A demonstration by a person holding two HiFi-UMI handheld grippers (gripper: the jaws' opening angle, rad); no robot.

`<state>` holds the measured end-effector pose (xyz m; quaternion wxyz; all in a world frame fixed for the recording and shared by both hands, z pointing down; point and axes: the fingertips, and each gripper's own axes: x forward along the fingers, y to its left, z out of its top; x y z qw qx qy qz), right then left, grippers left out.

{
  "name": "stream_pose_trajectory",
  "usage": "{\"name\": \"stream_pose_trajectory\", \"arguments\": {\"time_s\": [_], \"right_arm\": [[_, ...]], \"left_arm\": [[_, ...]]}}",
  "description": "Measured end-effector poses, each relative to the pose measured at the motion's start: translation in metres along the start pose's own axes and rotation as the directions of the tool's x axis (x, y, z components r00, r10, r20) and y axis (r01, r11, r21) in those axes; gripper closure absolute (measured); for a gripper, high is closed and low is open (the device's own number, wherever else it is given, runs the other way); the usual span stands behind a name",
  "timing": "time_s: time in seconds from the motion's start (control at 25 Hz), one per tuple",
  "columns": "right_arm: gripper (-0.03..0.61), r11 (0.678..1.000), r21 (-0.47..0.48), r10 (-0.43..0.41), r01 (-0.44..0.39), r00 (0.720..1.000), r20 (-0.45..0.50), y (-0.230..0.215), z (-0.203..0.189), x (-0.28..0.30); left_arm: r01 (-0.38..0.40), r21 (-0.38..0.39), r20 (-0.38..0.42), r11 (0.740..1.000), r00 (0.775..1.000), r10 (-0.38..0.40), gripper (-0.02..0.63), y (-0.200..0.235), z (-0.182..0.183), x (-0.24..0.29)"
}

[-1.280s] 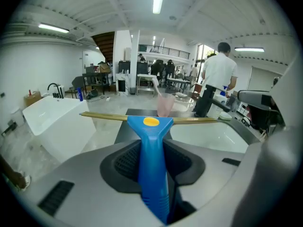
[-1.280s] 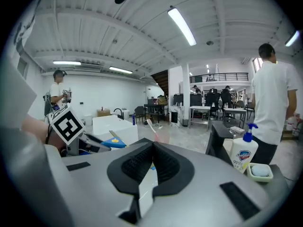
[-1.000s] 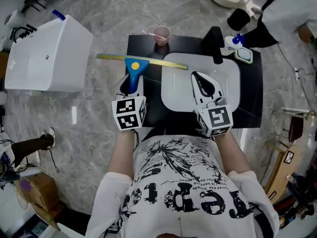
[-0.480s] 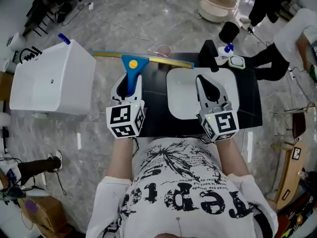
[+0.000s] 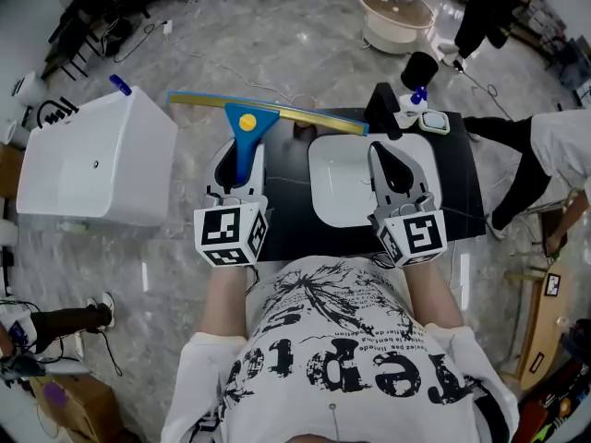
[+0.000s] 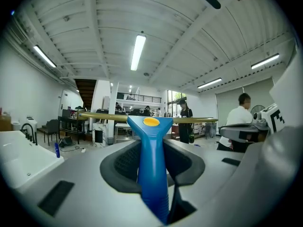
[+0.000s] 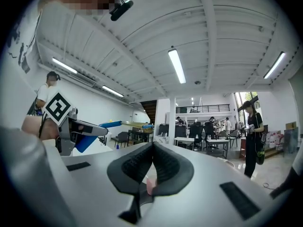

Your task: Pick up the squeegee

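Observation:
A squeegee [image 5: 247, 129] with a blue handle, a yellow dot and a long brass blade bar is held up in the air, clear of the black table [image 5: 466, 197]. My left gripper [image 5: 238, 162] is shut on its handle [image 6: 152, 164], and the blade [image 6: 106, 117] lies level across the far end. My right gripper [image 5: 395, 169] hovers level above the white tray [image 5: 334, 183], its jaws together with nothing between them. In the right gripper view, the squeegee [image 7: 102, 125] shows at the left beyond my right gripper [image 7: 152, 167].
A white tub [image 5: 92, 160] stands on the floor to the left. At the table's far edge are a black block [image 5: 381, 109], a small spray bottle [image 5: 417, 95] and a tile-like pad [image 5: 436, 121]. A person [image 5: 554, 150] stands at the right; a round stand [image 5: 395, 12] is beyond.
Both grippers have risen, the left carrying the squeegee up off the table. The view has pulled back from the table, and the pink cup is now hidden behind the blade.

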<state>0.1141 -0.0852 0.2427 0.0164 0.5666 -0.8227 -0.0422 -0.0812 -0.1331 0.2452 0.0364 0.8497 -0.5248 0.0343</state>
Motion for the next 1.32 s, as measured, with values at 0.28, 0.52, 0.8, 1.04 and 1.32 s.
{"name": "stream_pose_trajectory", "arguments": {"time_s": [0.28,0.52,0.8,1.04,1.32], "right_arm": [[0.566,1.000,-0.022,0.020,-0.020,1.000,-0.001,0.002,-0.001,0.001],[0.566,0.999,-0.034,0.042,-0.043,0.999,-0.013,0.003,-0.005,0.000],[0.566,0.998,-0.030,0.051,-0.050,0.999,0.007,0.000,-0.005,0.001],[0.566,0.999,-0.006,0.036,-0.036,0.999,-0.005,-0.005,-0.013,0.001],[0.566,1.000,-0.005,0.024,-0.024,0.999,-0.025,-0.010,-0.019,0.003]], "left_arm": [[-0.011,0.002,-0.005,1.000,1.000,0.011,0.474,0.000,-0.004,0.001],[-0.018,-0.001,-0.021,1.000,1.000,0.018,0.474,-0.002,-0.012,0.004],[-0.022,0.010,-0.031,1.000,0.999,0.023,0.474,-0.005,-0.016,0.007],[-0.021,0.001,-0.048,1.000,0.999,0.021,0.474,-0.006,-0.022,0.013],[-0.017,0.004,-0.055,1.000,0.998,0.018,0.474,-0.007,-0.023,0.018]]}}
